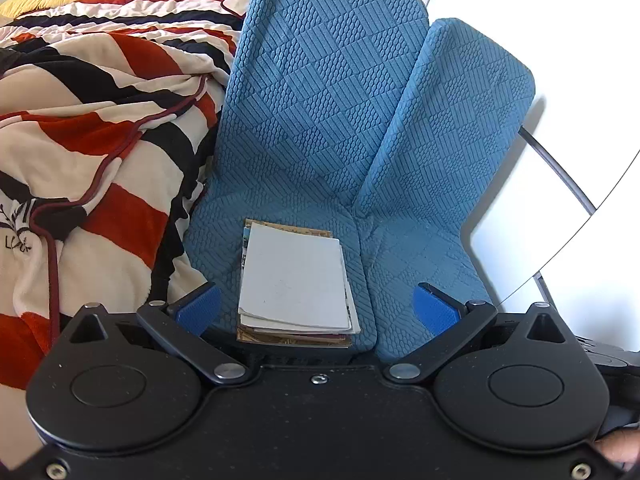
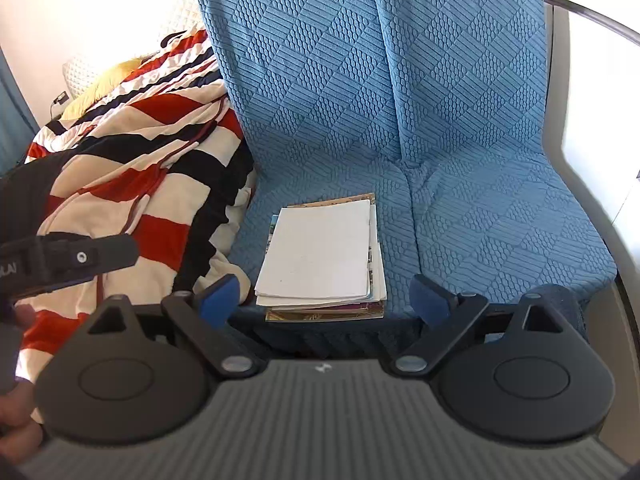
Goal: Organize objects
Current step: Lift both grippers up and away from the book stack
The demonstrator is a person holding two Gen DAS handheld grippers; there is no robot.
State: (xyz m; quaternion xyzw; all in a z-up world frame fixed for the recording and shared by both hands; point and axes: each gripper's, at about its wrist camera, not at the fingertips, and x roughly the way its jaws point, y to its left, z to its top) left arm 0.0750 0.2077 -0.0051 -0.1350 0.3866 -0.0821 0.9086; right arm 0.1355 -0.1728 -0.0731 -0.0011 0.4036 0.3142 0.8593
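Right gripper (image 2: 326, 300) and left gripper (image 1: 316, 308) spread wide, clamped on nothing, both aimed down at one stack of booklets (image 2: 322, 256).

Just ahead between the blue pads, resting near the front edge of the blue textured seat cushion (image 2: 500, 220): plain white cover on top, printed edges fanned unevenly beneath. Likely risk: pinching only upper sheets, spilling loose ones off the edge. Striped blanket (image 2: 132, 168) heaped to the left.

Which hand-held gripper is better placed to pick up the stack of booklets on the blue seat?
Slightly the right hand-held gripper: open, more centred on the white-topped stack of booklets. The left hand-held gripper sits further right.
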